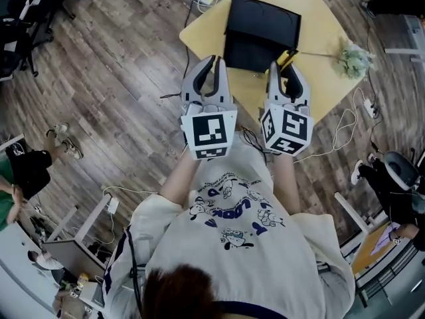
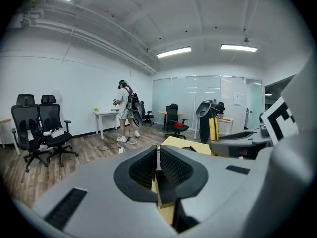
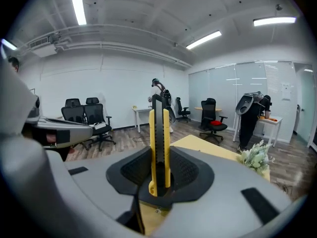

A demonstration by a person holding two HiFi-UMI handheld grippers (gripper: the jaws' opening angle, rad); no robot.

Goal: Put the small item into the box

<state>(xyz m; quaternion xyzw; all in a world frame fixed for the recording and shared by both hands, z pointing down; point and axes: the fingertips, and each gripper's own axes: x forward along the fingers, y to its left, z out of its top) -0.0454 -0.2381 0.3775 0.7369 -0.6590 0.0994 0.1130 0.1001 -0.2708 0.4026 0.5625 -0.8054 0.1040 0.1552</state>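
I'm clamping the knife (image 3: 159, 133) upright in the right tongs (image 1: 284, 68) beside the box (image 1: 262, 28), ready for dropping; left tongs (image 1: 210, 65) idling closed, empty.

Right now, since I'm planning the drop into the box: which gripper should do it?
Right. The right gripper clamps the yellow utility knife, close to the black box; the left gripper is shut on nothing.
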